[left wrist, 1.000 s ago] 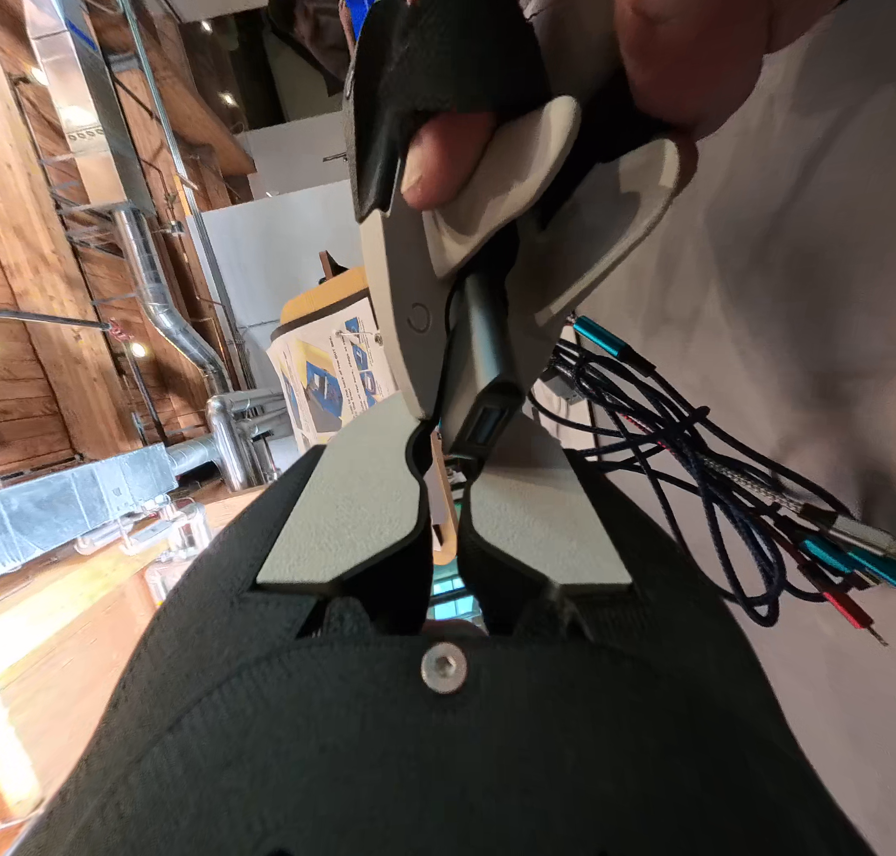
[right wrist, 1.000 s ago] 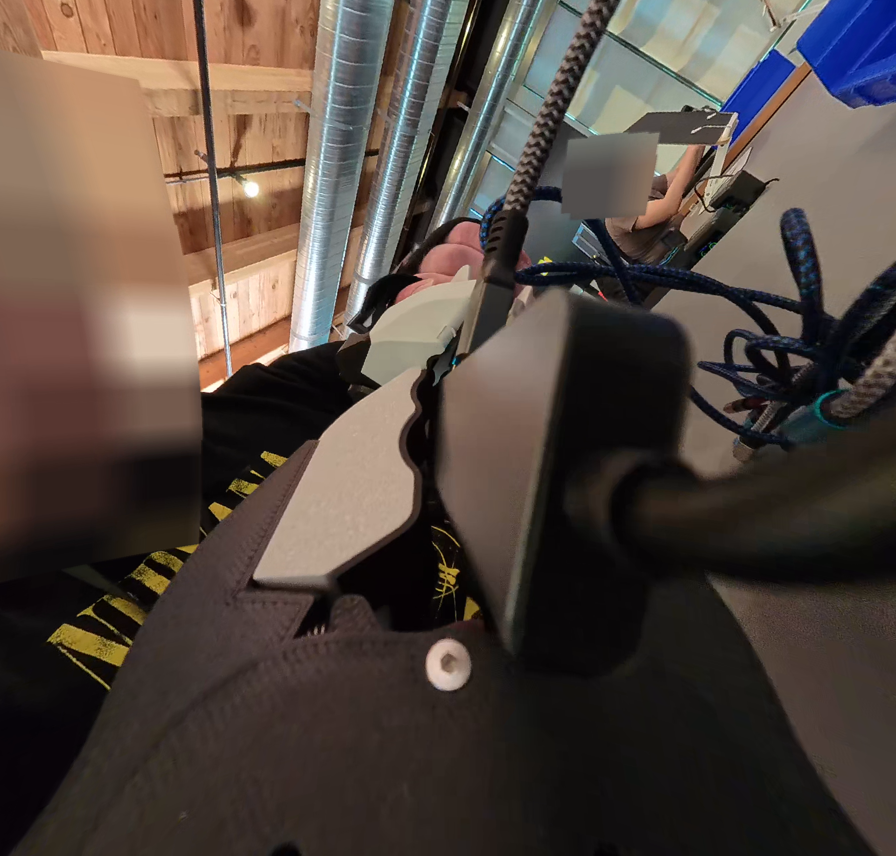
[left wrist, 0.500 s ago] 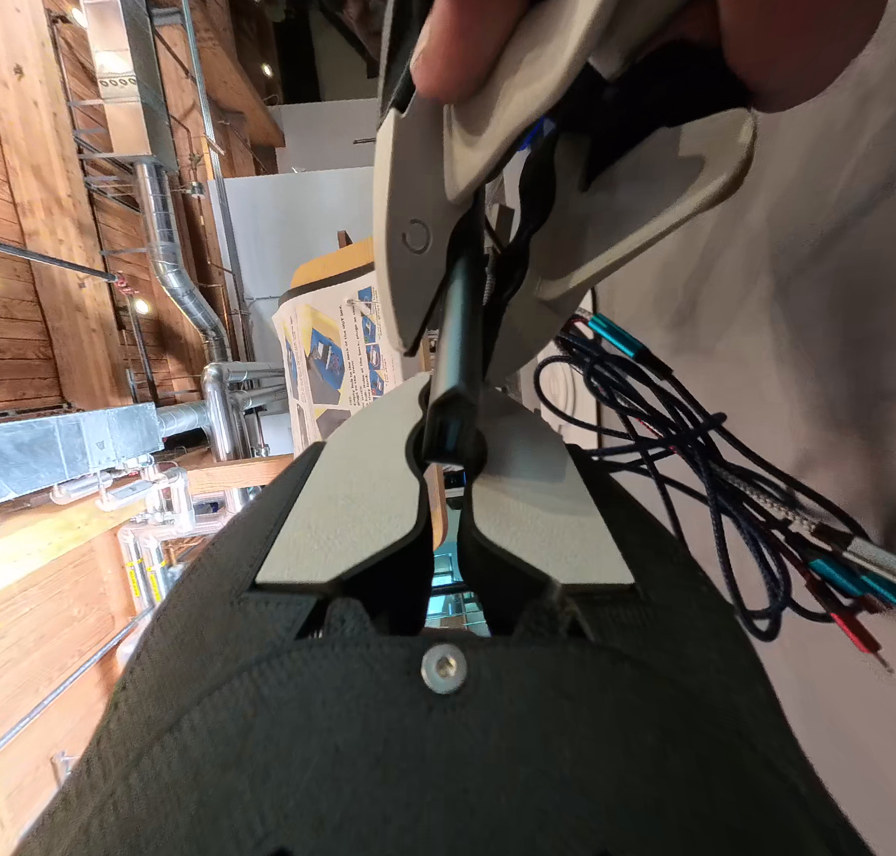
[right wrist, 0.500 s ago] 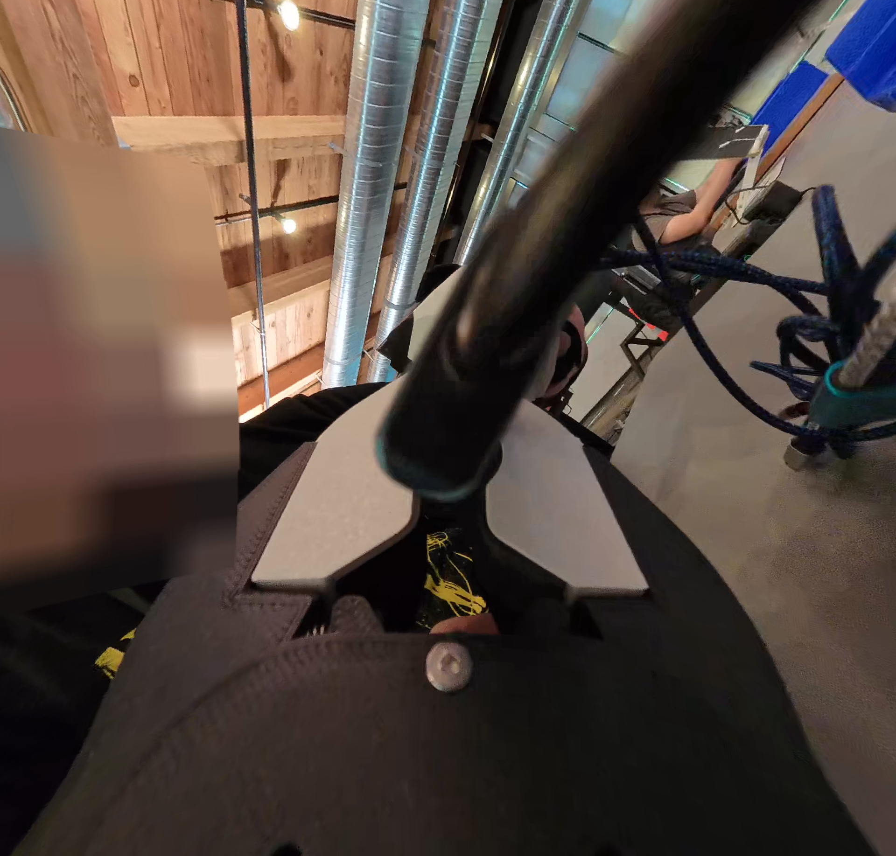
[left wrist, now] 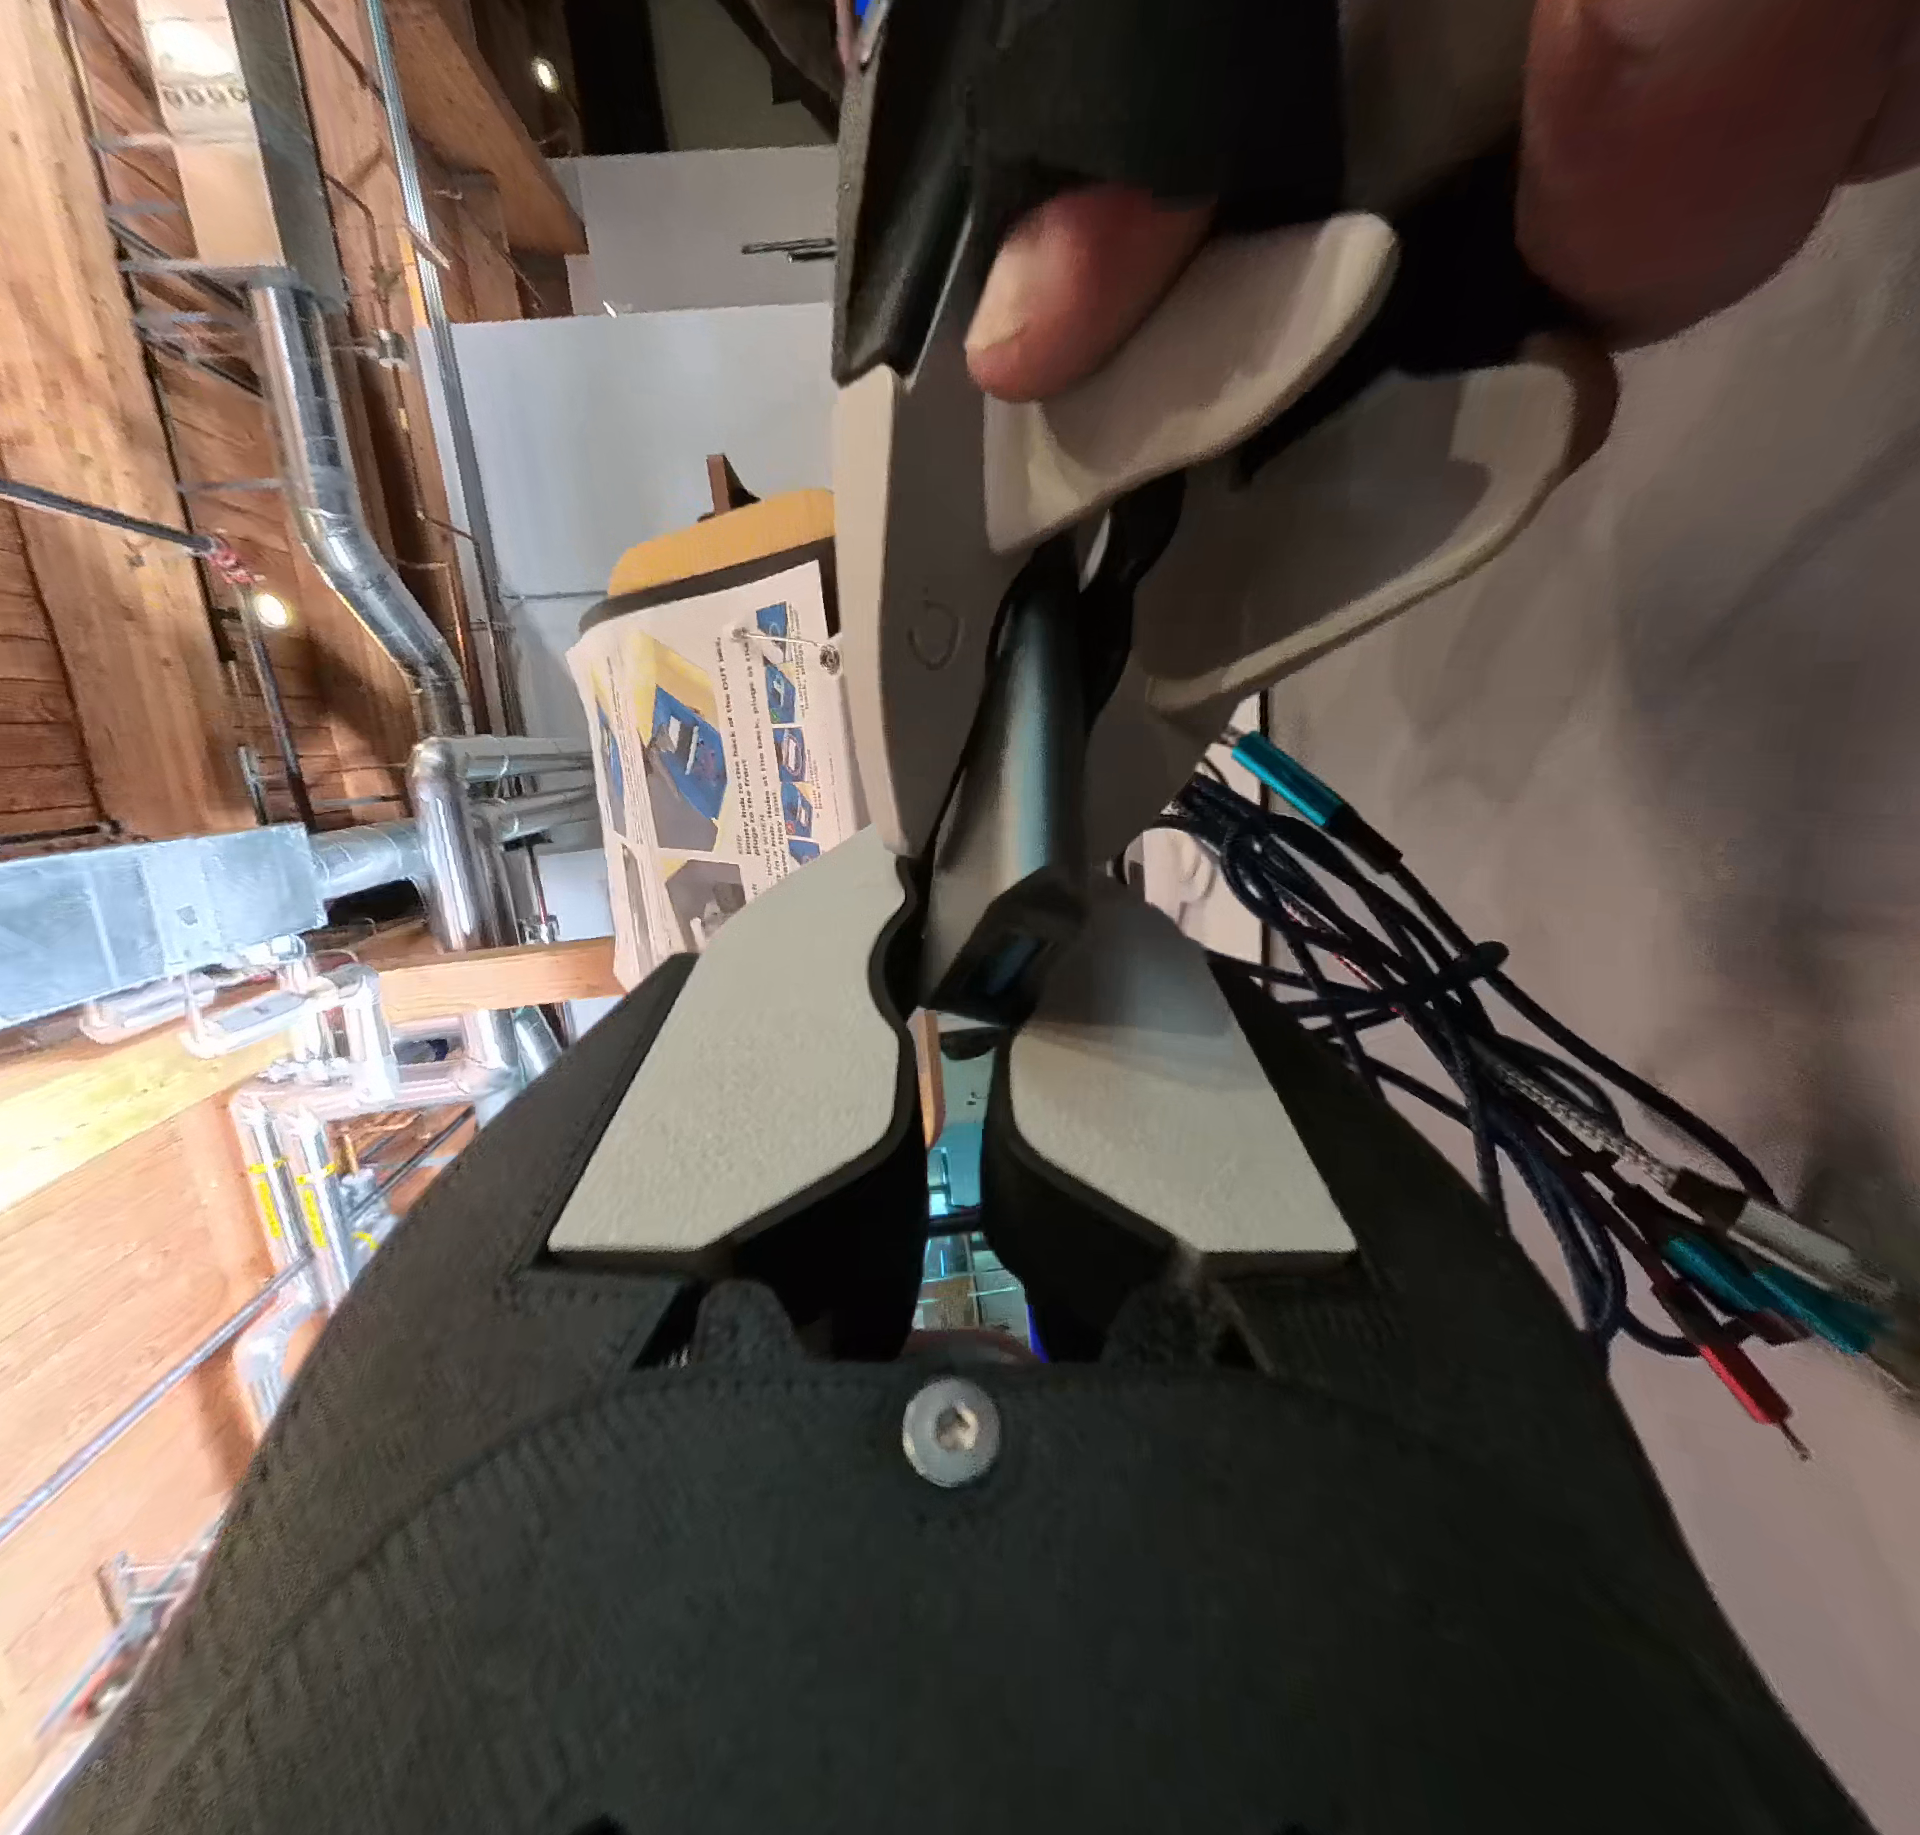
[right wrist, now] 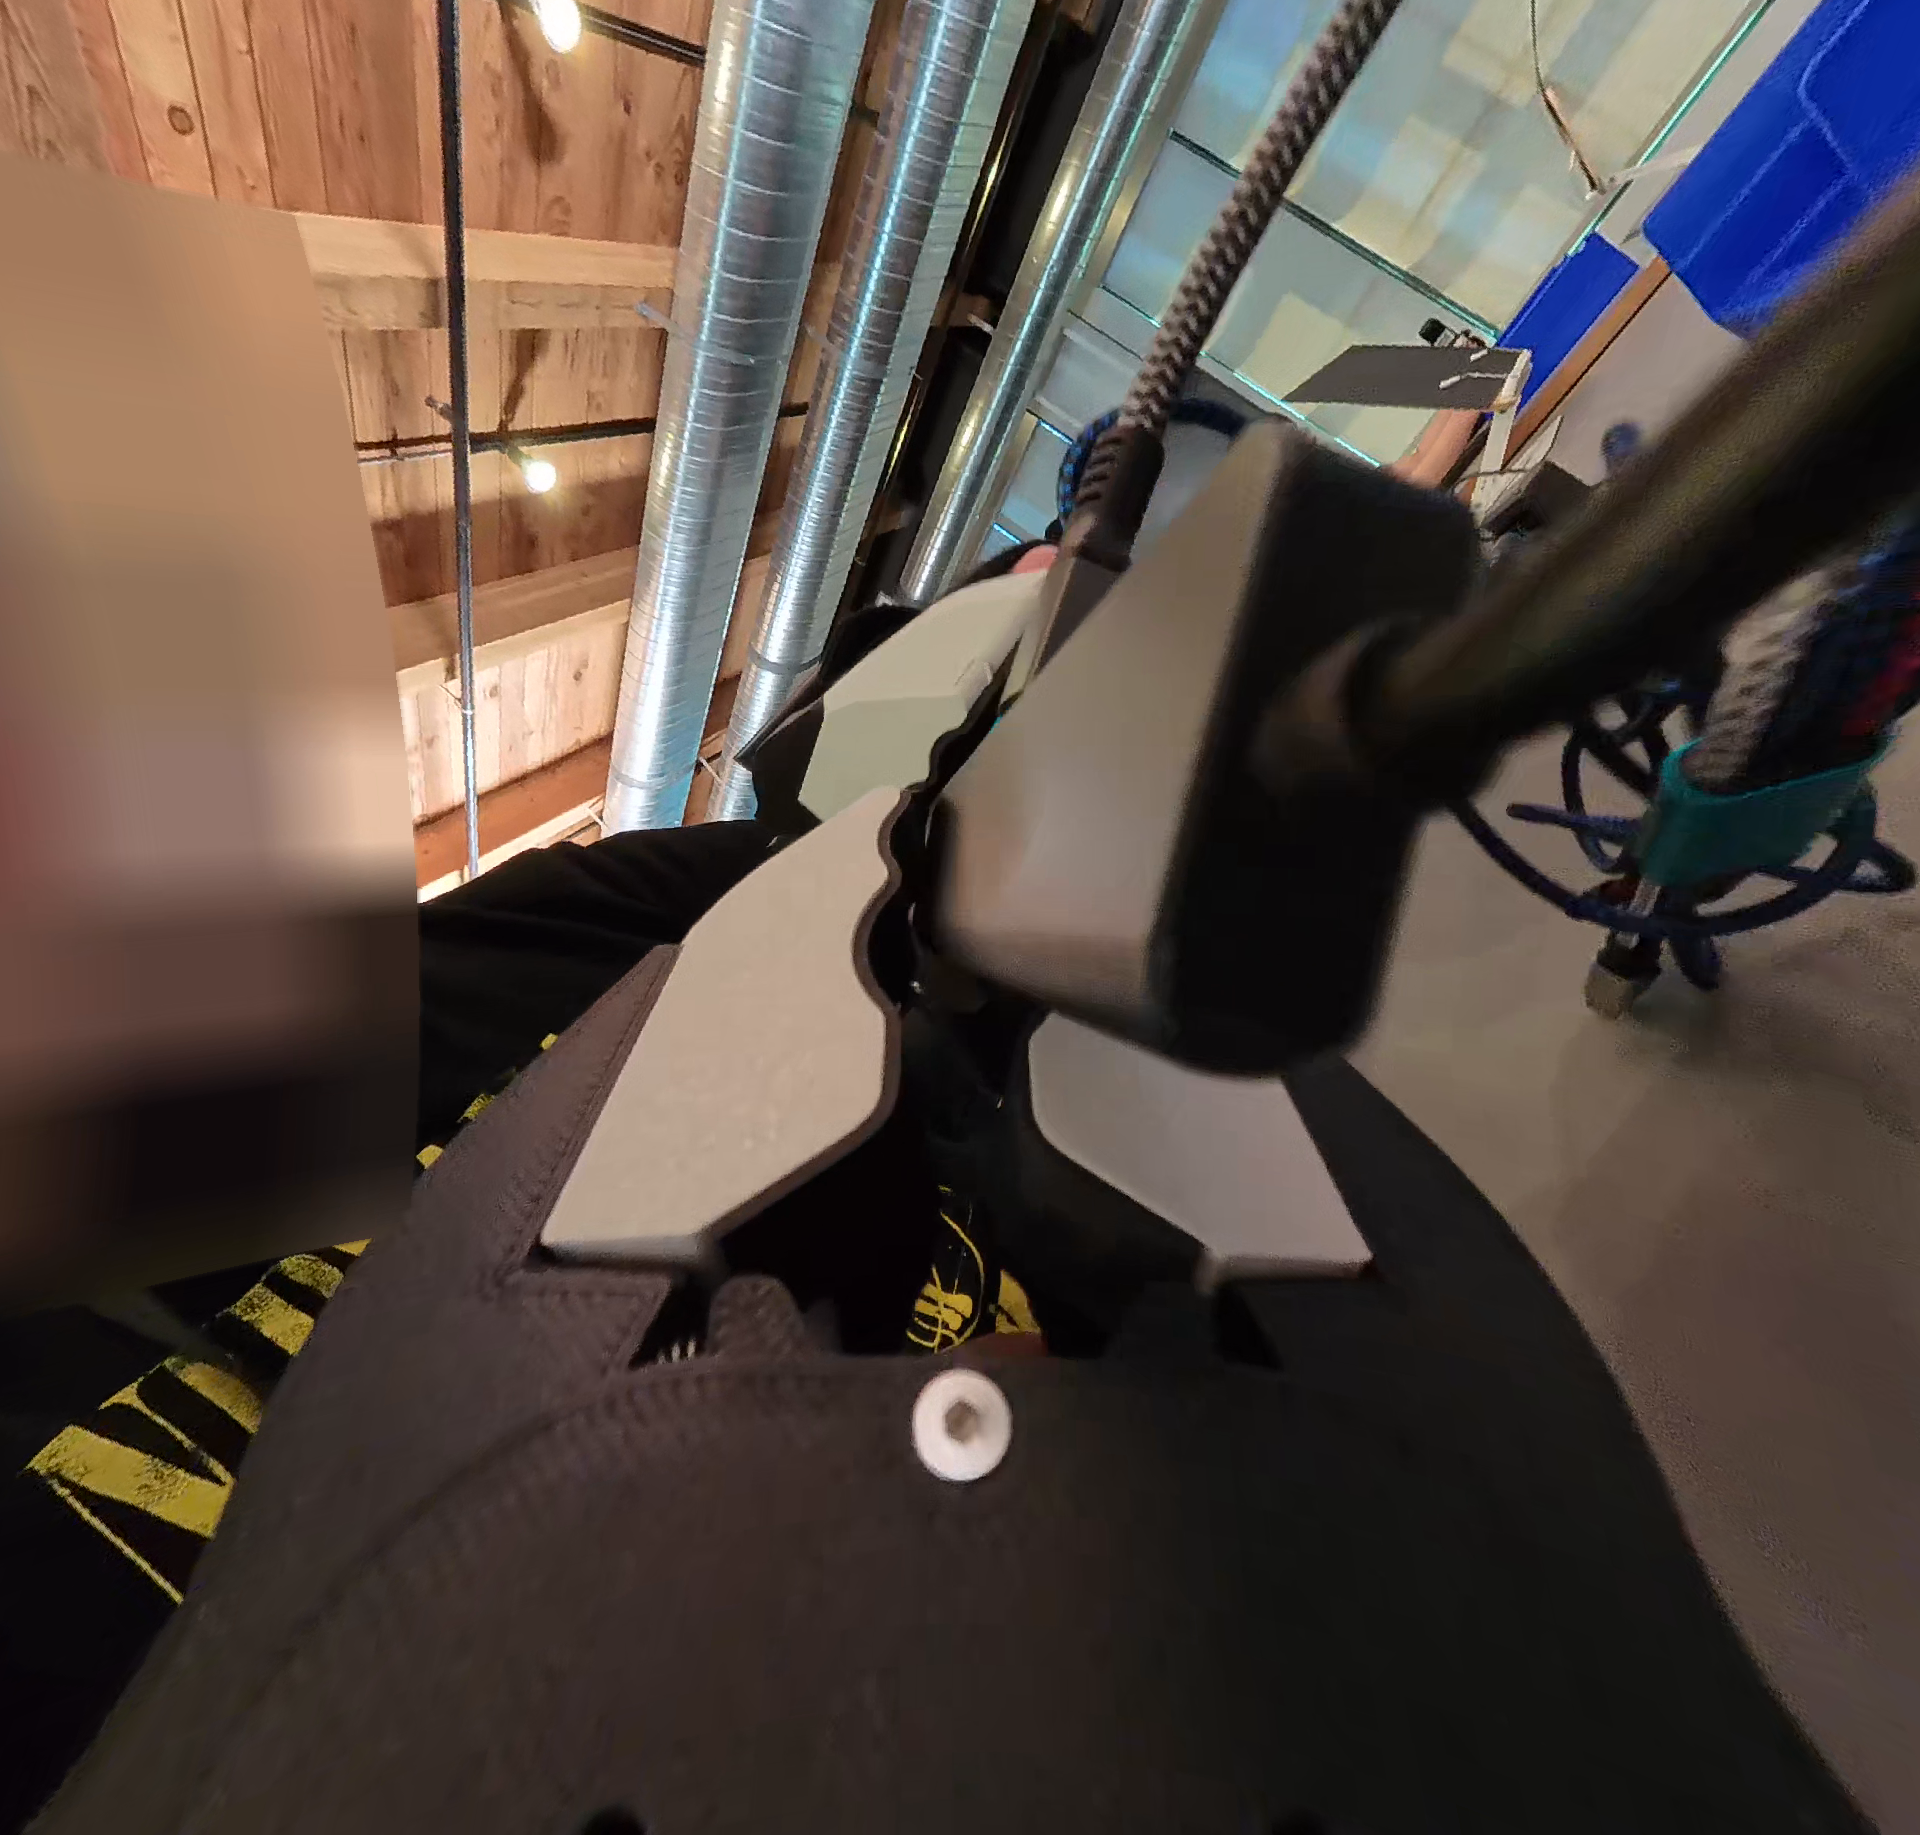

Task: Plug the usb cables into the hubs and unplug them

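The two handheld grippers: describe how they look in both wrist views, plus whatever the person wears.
Each gripper, left and right, has a wide textured black body with a silver hex screw at its centre. The flat pale grey fingers have black wavy-edged rubber pads on their inner sides. A small circular mark sits on the right gripper's finger. The person wears a black garment with yellow print.

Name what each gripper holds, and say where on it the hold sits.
The right gripper clamps the grey USB hub across its flat body, at its cable end. The left gripper pinches the same hub's opposite, port end.
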A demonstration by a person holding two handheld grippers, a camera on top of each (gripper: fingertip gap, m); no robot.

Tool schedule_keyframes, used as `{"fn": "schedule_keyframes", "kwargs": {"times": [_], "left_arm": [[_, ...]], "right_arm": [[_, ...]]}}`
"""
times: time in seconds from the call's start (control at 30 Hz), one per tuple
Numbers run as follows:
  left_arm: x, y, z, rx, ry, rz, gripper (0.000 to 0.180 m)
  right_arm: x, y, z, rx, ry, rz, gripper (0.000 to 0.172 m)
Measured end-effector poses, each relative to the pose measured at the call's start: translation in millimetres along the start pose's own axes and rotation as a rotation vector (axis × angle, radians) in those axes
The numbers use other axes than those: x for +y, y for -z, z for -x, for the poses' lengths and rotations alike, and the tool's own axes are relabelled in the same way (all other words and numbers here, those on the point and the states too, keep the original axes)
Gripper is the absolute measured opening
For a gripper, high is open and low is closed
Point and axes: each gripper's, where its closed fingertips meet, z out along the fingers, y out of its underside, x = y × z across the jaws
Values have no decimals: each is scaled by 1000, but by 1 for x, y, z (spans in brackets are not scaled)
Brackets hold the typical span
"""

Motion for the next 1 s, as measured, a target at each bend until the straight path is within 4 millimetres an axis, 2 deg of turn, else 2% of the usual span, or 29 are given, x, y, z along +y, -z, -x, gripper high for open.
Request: {"fn": "schedule_keyframes", "kwargs": {"times": [0.1,0.23,0.27,0.33,0.43,0.5,0.6,0.67,0.73,0.8,0.83,0.93,1.0], "left_arm": [[1,-2,-6,39,2,-28,6],[8,1,2,103,67,-50,19],[12,3,6,94,88,-46,16],[19,8,18,114,187,-56,24],[22,19,22,257,326,-115,17],[23,26,14,439,501,-130,17],[12,45,-4,845,910,-197,21],[1,56,-4,1070,1228,-275,32],[-8,62,0,1225,1498,-380,32],[-10,58,0,1260,1674,-433,30],[-12,56,-2,1264,1734,-457,24],[-15,51,-7,1219,1844,-516,7],[-16,49,-7,1200,1897,-550,6]], "right_arm": [[3,1,-4,30,4,8,18],[1,-5,0,10,26,13,15],[1,-4,1,18,37,18,14],[1,0,1,26,46,18,11],[3,2,1,63,99,58,13],[7,2,-1,112,152,110,11],[15,2,-3,188,255,205,17],[18,3,-5,227,307,244,11],[24,4,-8,259,350,295,13],[30,3,-10,283,376,347,13],[32,3,-11,288,386,364,13],[34,3,-9,293,401,384,13],[34,5,-9,301,403,392,13]]}}
